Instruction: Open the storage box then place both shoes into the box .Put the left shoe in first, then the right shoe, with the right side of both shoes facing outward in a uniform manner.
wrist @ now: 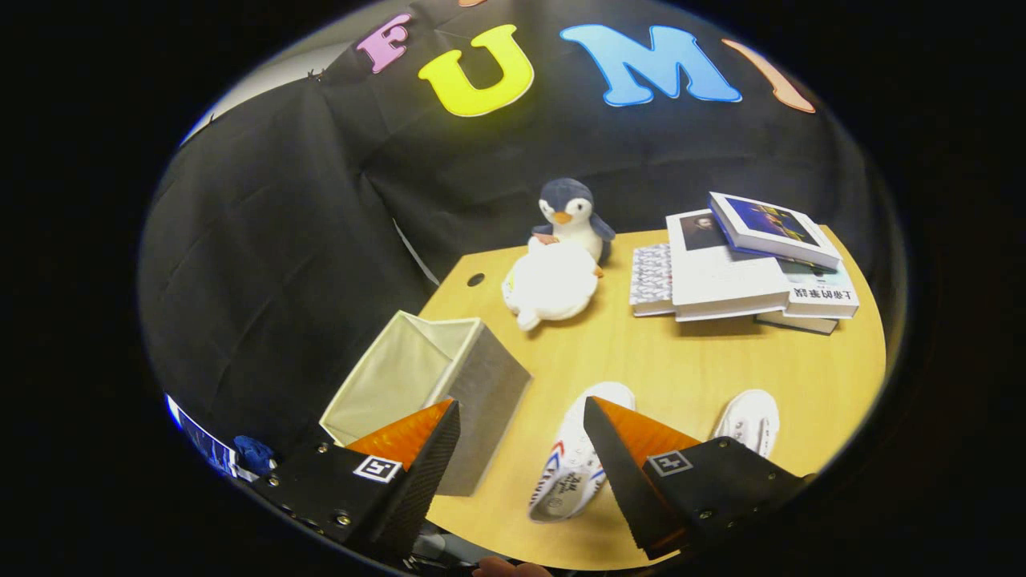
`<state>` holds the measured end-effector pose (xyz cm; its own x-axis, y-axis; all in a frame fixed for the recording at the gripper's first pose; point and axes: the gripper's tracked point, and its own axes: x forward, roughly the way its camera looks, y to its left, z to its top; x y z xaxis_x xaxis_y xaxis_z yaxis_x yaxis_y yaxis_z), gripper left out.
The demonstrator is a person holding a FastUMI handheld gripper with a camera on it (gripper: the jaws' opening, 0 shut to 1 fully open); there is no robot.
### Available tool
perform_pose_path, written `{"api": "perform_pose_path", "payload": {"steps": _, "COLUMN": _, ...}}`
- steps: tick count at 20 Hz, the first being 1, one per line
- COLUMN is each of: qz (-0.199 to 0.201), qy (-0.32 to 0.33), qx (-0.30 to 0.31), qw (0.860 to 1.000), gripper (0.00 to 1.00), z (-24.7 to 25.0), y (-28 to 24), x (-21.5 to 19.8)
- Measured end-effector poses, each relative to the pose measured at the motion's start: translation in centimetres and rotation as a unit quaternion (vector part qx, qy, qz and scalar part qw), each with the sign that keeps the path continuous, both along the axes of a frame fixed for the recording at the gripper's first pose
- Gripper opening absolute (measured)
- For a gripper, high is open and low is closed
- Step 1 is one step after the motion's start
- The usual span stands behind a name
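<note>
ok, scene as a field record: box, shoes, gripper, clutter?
storage box: open, top facing up, on the table, beyond one finger
nearer shoe: white sneaker, between the fingers
second shoe: white, partly behind the other finger
gripper: open, holding nothing
clutter: penguin plush, white plush, stacked books

tool (521,417) | fingers (417,449) spread wide apart | nothing between them | held above the table
</note>
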<state>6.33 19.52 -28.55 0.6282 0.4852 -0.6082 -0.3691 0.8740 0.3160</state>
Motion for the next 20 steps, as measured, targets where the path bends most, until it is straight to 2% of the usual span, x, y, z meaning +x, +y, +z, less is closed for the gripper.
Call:
{"api": "perform_pose_path", "payload": {"steps": 6, "qz": -0.003, "qy": 0.094, "qx": -0.076, "qw": 0.993, "gripper": 0.96, "z": -7.7, "y": -3.4, "x": -2.2}}
{"api": "perform_pose_path", "payload": {"steps": 10, "qz": -0.002, "qy": 0.142, "qx": -0.097, "qw": 0.985, "gripper": 0.96, "z": -11.1, "y": -3.5, "x": -2.7}}
{"api": "perform_pose_path", "payload": {"steps": 13, "qz": -0.006, "qy": 0.17, "qx": -0.105, "qw": 0.98, "gripper": 0.91, "z": -13.3, "y": -2.9, "x": -2.3}}
{"api": "perform_pose_path", "payload": {"steps": 15, "qz": -0.004, "qy": 0.18, "qx": -0.119, "qw": 0.976, "gripper": 0.84, "z": -14.1, "y": -2.9, "x": -1.8}}
{"api": "perform_pose_path", "payload": {"steps": 16, "qz": -0.004, "qy": 0.189, "qx": -0.128, "qw": 0.974, "gripper": 0.84, "z": -14.6, "y": -2.9, "x": -2.0}}
{"api": "perform_pose_path", "payload": {"steps": 17, "qz": -0.004, "qy": 0.199, "qx": -0.136, "qw": 0.97, "gripper": 0.73, "z": -15.6, "y": -3.1, "x": -1.8}}
{"api": "perform_pose_path", "payload": {"steps": 18, "qz": -0.002, "qy": 0.211, "qx": -0.129, "qw": 0.969, "gripper": 0.67, "z": -16.1, "y": -2.6, "x": -1.9}}
{"api": "perform_pose_path", "payload": {"steps": 19, "qz": -0.009, "qy": 0.226, "qx": -0.129, "qw": 0.965, "gripper": 0.43, "z": -16.4, "y": -2.4, "x": -2.2}}
{"api": "perform_pose_path", "payload": {"steps": 20, "qz": -0.007, "qy": 0.231, "qx": -0.125, "qw": 0.965, "gripper": 0.26, "z": -16.2, "y": -2.3, "x": -2.1}}
